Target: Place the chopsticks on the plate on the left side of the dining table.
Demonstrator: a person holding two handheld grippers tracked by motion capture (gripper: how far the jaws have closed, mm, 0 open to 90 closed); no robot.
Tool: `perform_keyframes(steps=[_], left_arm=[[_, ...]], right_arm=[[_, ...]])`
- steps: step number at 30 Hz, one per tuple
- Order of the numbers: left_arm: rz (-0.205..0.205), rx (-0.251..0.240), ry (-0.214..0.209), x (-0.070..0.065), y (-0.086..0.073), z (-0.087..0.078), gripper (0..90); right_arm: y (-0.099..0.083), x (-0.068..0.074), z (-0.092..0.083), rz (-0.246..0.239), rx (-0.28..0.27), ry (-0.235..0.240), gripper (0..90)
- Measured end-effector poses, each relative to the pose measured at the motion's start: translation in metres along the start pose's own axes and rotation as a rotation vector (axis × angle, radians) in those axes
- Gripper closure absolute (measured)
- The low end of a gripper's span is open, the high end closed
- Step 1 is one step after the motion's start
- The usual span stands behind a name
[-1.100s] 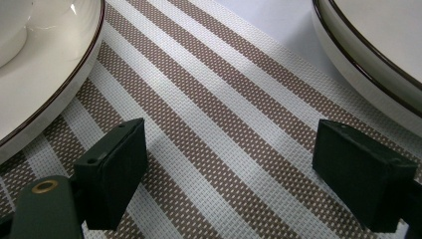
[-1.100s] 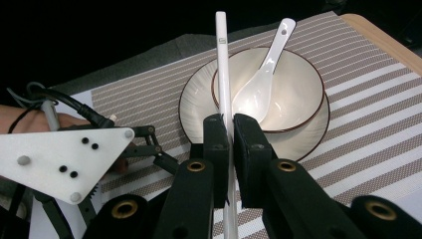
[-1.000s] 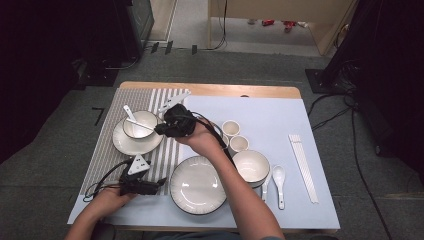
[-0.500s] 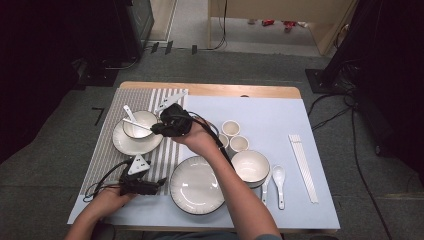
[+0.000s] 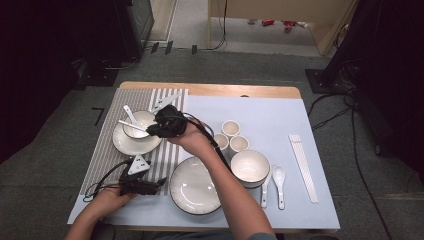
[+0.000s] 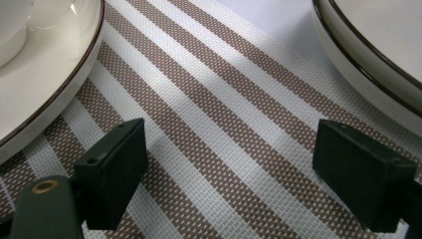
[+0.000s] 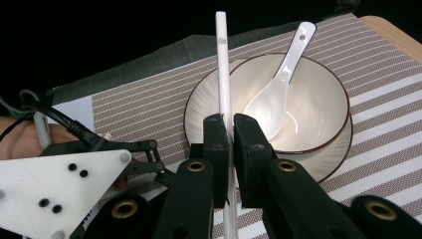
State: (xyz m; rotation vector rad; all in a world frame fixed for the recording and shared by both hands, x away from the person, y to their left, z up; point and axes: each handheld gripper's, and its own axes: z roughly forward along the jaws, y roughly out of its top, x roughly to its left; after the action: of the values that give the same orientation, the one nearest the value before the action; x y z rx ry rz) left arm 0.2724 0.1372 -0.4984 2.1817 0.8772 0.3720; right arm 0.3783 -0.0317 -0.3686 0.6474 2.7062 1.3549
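Observation:
My right gripper [image 5: 150, 130] is shut on a white chopstick [image 5: 131, 125] and holds it over the near rim of a white bowl [image 5: 145, 118]. In the right gripper view the chopstick [image 7: 222, 64] rises straight up from between the jaws [image 7: 228, 127]. Beyond it is the bowl [image 7: 323, 94] with a white spoon [image 7: 278, 89] lying inside. The bowl stands on a plate [image 5: 122, 145] on the striped placemat [image 5: 105, 135]. My left gripper [image 5: 161, 181] rests open on the placemat [image 6: 224, 124], nothing between its jaws [image 6: 229, 164].
A large plate [image 5: 195, 187] lies at the front centre, its rim [image 6: 368, 45] close to my left gripper. Right of it are a second bowl [image 5: 249, 165], three small cups [image 5: 230, 128], two spoons [image 5: 278, 175] and a bundle of chopsticks [image 5: 304, 167] on the blue mat.
My right gripper has carried the chopstick a little to the left, closer over the bowl on the placemat. The left gripper has stayed put.

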Motion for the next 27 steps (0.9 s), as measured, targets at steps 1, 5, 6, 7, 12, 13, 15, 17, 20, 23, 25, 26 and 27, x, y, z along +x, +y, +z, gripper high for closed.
perform_keyframes(steps=[1, 5, 6, 7, 12, 13, 15, 17, 20, 23, 25, 26, 27], left_arm=[[0.000, 0.000, 0.000, 0.000, 0.000, 0.000, 14.6], [-0.001, 0.000, 0.000, 0.000, 0.000, 0.000, 14.5], [-0.001, 0.000, 0.000, 0.000, 0.000, 0.000, 14.5], [0.000, 0.000, 0.000, 0.000, 0.000, 0.000, 14.5], [0.000, 0.000, 0.001, 0.000, 0.000, 0.000, 14.6], [0.000, 0.000, 0.001, 0.000, 0.000, 0.000, 14.5], [0.001, 0.000, 0.001, 0.000, 0.000, 0.000, 14.5], [0.001, 0.000, 0.001, 0.000, 0.000, 0.000, 14.6], [0.001, -0.001, 0.001, 0.000, 0.000, 0.000, 14.5], [0.001, -0.001, 0.001, 0.000, 0.000, 0.000, 14.6], [0.001, -0.001, 0.001, 0.000, 0.000, 0.000, 14.6], [0.002, 0.000, 0.002, 0.000, 0.000, 0.000, 14.5], [0.001, 0.000, 0.001, 0.000, 0.000, 0.000, 14.5]], right_arm=[[0.000, 0.000, 0.001, -0.002, -0.001, 0.002, 85.2], [0.000, 0.001, 0.003, -0.003, 0.002, 0.002, 85.2], [0.000, 0.001, 0.004, -0.003, 0.005, 0.002, 85.2], [0.000, 0.000, 0.005, -0.005, 0.006, 0.004, 85.3], [0.001, 0.000, 0.008, -0.004, 0.010, 0.006, 85.3], [0.001, 0.000, 0.009, -0.006, 0.010, 0.006, 85.2], [0.001, 0.000, 0.011, -0.007, 0.011, 0.007, 85.3], [0.000, 0.000, 0.012, -0.005, 0.014, 0.009, 85.3], [0.000, 0.000, 0.015, -0.002, 0.014, 0.010, 85.3], [0.001, 0.000, 0.016, -0.005, 0.012, 0.010, 85.2], [0.002, 0.000, 0.017, -0.009, 0.013, 0.011, 85.3], [0.002, 0.000, 0.018, -0.012, 0.015, 0.014, 85.3], [0.002, 0.000, 0.019, -0.012, 0.016, 0.013, 85.3]])
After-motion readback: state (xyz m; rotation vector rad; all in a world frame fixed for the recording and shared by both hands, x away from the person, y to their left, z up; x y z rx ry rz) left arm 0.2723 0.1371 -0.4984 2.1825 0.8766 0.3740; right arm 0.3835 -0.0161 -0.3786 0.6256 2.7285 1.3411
